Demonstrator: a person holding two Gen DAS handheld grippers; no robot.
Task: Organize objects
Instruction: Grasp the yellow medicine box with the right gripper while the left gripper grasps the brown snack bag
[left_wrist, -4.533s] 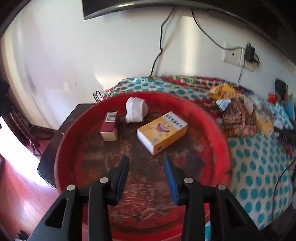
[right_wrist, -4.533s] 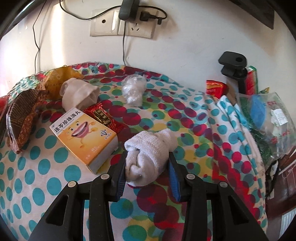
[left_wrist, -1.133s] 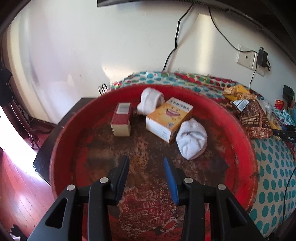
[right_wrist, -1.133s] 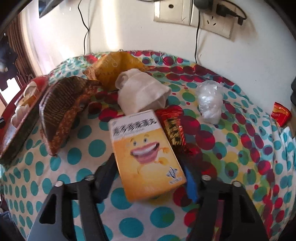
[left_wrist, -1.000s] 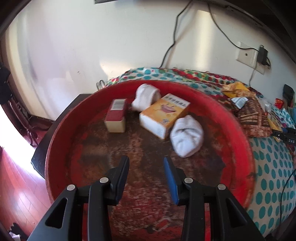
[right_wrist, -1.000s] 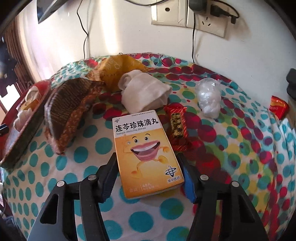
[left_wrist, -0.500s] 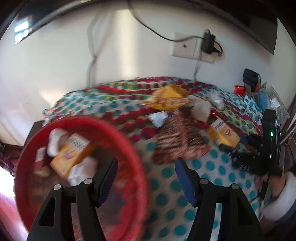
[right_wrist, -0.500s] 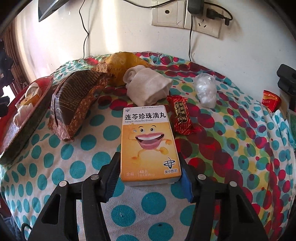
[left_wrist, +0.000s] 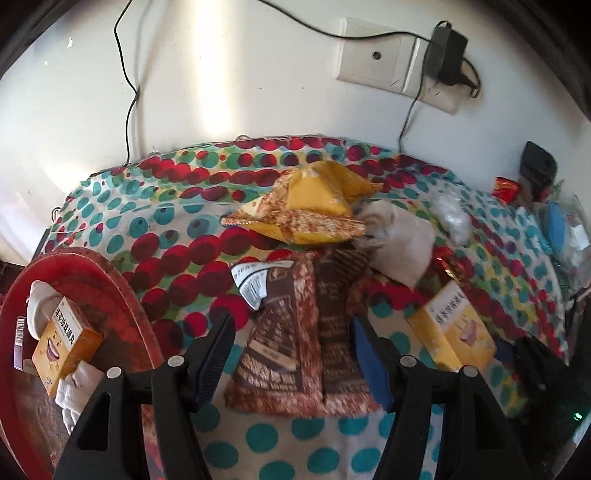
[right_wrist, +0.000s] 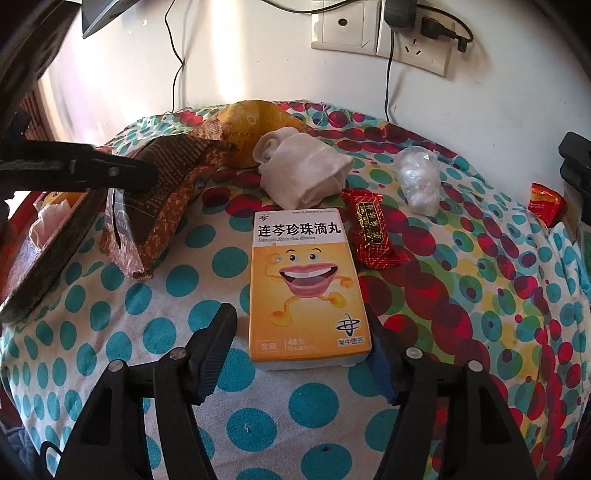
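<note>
The round red tray (left_wrist: 122, 291) at the left already holds an orange box and white socks, while both claws, the left claw (left_wrist: 291, 360) spread over a brown snack bag (left_wrist: 306, 332) and the right claw (right_wrist: 301, 354), just widened, loose around an orange cartoon-mouth box (right_wrist: 304, 284), grip nothing, with most clutter left on the dotted table (right_wrist: 184, 280).

An orange box (right_wrist: 306, 288) (grinning cartoon mouth) lies on a white cloth (right_wrist: 122, 369) dotted teal and red; at ten o'clock, a brown patterned packet (right_wrist: 162, 184).

Things to sort, on the spotted tabletop and in the red tray

An orange medicine box (right_wrist: 306, 288) lies flat, face up; beside it a red candy wrapper (right_wrist: 371, 234), a rolled beige sock (right_wrist: 303, 175), a brown snack bag (left_wrist: 306, 332). The red tray (left_wrist: 122, 291) holds another box and white socks.
</note>
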